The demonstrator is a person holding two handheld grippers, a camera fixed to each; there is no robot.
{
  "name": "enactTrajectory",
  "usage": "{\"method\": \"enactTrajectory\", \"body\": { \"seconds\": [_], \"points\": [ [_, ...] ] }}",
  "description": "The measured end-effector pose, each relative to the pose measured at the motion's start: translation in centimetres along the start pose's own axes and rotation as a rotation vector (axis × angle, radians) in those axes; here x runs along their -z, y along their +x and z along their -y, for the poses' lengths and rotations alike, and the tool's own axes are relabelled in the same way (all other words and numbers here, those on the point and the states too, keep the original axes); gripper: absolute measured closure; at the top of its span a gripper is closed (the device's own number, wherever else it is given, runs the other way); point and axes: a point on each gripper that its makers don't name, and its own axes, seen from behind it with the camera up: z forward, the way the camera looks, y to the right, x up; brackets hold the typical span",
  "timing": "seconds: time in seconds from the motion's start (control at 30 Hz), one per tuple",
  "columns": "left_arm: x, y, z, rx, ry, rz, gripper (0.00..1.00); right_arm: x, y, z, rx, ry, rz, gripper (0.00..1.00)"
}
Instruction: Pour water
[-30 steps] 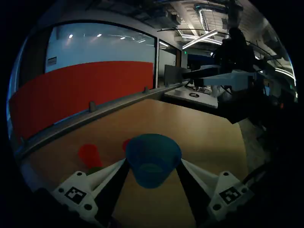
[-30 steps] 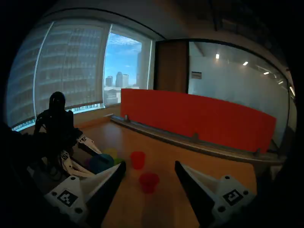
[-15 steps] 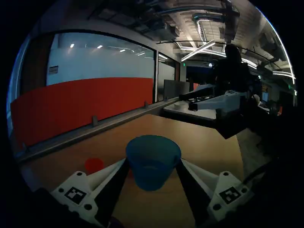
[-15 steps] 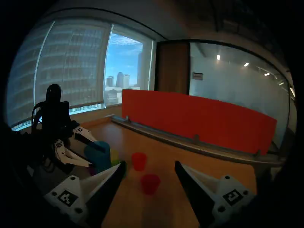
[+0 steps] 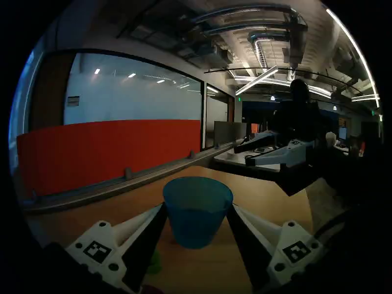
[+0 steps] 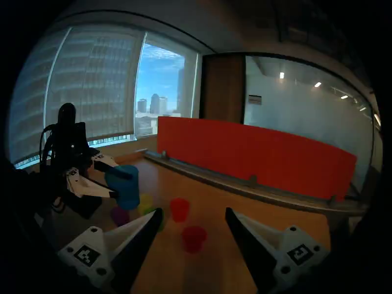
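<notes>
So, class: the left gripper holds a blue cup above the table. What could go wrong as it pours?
1. The blue cup is pinched only at its sides by the left gripper; tilting it could let it slip or spill.
2. The red cups, yellow cup and purple cup stand close together, so the stream may hit the wrong one.
3. The right gripper is open and empty, so nothing steadies a light target cup.

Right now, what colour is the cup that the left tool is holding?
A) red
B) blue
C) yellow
B: the left tool has a finger pressed against each side of the blue cup.
</notes>
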Motion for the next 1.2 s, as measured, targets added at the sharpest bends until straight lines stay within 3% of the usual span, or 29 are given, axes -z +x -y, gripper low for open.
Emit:
{"method": "enactTrajectory", "body": {
  "seconds": [0.57, 1.2],
  "points": [
    [1.0, 2.8, 0.9, -0.018, 0.031, -0.065, 0.15, -0.2, 0.3, 0.3, -0.001, 0.003, -0.010, 0.00],
    [2.8, 3.0, 2.9, 0.000, 0.068, -0.062, 0.15, -0.6, 0.3, 0.5, -0.005, 0.008, -0.013, 0.00]
  ]
}}
